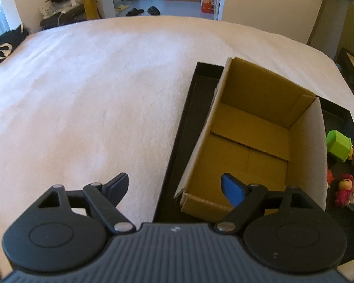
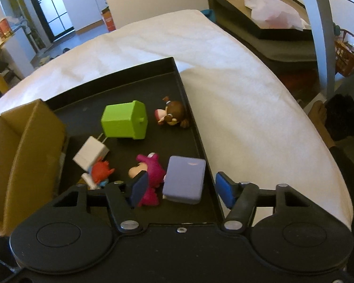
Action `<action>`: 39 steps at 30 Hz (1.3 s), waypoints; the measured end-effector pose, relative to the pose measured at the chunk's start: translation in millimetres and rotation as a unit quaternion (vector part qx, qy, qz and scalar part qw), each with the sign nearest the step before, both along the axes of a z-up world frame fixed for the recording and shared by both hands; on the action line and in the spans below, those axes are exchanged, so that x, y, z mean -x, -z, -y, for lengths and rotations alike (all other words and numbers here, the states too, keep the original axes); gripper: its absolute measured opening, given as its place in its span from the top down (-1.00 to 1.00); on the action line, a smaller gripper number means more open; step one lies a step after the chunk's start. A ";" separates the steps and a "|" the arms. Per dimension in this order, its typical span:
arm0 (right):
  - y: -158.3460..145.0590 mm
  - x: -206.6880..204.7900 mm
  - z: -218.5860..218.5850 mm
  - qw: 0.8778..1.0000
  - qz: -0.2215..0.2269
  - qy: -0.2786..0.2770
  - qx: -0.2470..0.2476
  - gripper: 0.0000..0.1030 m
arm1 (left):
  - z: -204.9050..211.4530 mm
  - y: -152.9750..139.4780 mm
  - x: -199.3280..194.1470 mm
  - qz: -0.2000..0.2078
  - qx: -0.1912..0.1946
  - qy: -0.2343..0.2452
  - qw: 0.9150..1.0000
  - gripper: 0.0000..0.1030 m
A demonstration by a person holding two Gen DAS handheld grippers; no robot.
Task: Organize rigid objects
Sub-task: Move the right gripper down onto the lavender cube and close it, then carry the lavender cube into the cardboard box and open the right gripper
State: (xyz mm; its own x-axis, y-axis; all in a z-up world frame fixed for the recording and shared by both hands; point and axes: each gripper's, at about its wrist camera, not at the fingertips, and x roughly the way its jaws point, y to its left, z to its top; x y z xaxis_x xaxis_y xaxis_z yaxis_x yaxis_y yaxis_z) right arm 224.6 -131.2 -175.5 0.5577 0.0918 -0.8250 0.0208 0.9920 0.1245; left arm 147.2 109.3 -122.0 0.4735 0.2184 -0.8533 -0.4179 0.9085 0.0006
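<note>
toys crowd tray (image 2: pixel 195 127) right edge; left gripper (image 1: pixel 174 188) and right gripper (image 2: pixel 179 188) both agape, empty.

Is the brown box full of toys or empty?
Empty. The left wrist view looks right into the cardboard box and shows only its bare floor; the toys, like the green block, lie outside on the black tray.
</note>
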 end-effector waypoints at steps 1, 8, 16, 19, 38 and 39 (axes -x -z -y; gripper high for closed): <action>3.5 -2.2 -1.8 1.000 -0.002 0.000 0.006 -0.07 | -1.0 1.6 -1.5 -0.004 0.003 0.001 1.000 -0.59; 16.8 -6.3 -10.5 0.999 -0.005 0.006 0.050 0.06 | 5.0 12.0 -10.4 -0.014 0.010 0.020 1.000 -0.32; 13.4 -1.3 -12.5 0.998 0.003 -0.008 0.066 0.21 | 6.2 17.7 -8.8 -0.008 0.033 0.023 0.999 0.28; 11.5 2.4 -12.1 0.998 0.004 -0.013 0.063 0.25 | 4.6 15.2 -4.7 -0.004 0.041 0.024 0.999 0.40; -18.2 23.6 -34.3 0.998 0.019 -0.042 0.051 0.27 | 6.4 8.2 16.6 0.029 0.075 0.034 0.996 0.43; -21.9 23.9 -35.6 0.998 0.022 -0.043 0.051 0.27 | 5.0 7.5 17.7 0.034 0.075 0.029 0.996 0.43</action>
